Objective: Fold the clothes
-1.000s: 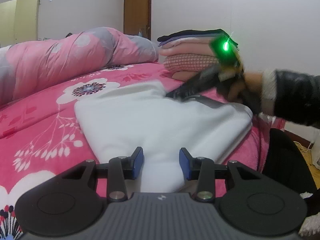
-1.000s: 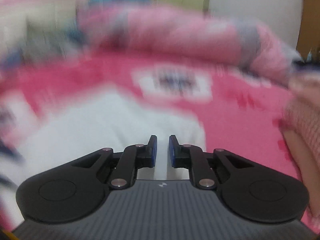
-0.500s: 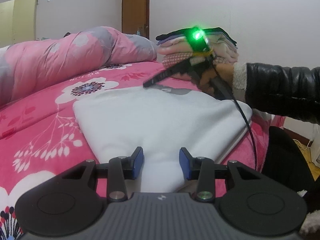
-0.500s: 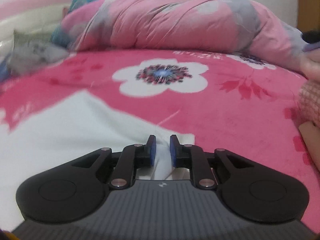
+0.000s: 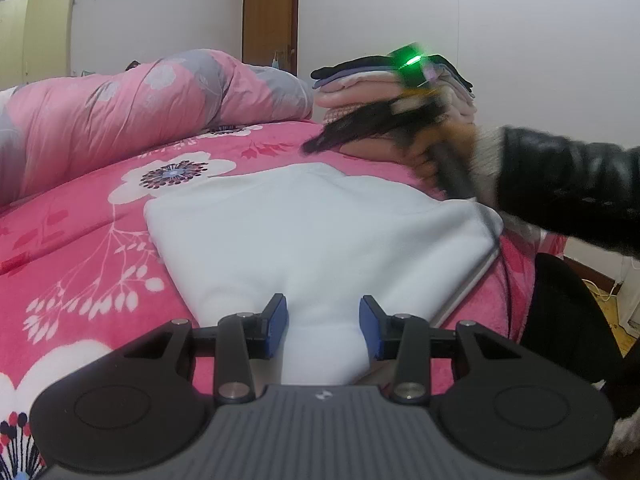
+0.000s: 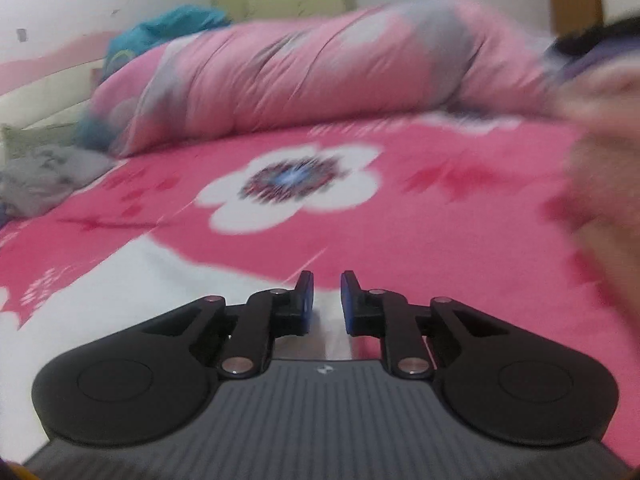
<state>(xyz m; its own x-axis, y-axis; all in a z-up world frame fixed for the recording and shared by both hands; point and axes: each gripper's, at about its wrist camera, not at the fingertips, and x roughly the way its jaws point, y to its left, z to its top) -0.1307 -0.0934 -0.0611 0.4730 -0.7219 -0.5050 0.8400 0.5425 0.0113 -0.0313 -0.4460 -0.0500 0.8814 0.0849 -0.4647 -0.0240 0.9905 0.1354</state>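
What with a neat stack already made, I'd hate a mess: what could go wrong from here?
1. The right claw is close in front of the folded stack, and its picture is blurred; a stray swing could topple the pile.
2. The left claw pinches a bunch of the white garment at its near edge; a tug could drag it and rumple the flat fold.

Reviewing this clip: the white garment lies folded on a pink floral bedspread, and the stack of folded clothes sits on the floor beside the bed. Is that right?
Not quite. The stack of folded clothes is not on the floor: the left wrist view shows it on the bed, beyond the white garment, near the pink quilt roll. The rest stands: the garment lies folded on the pink floral bedspread.
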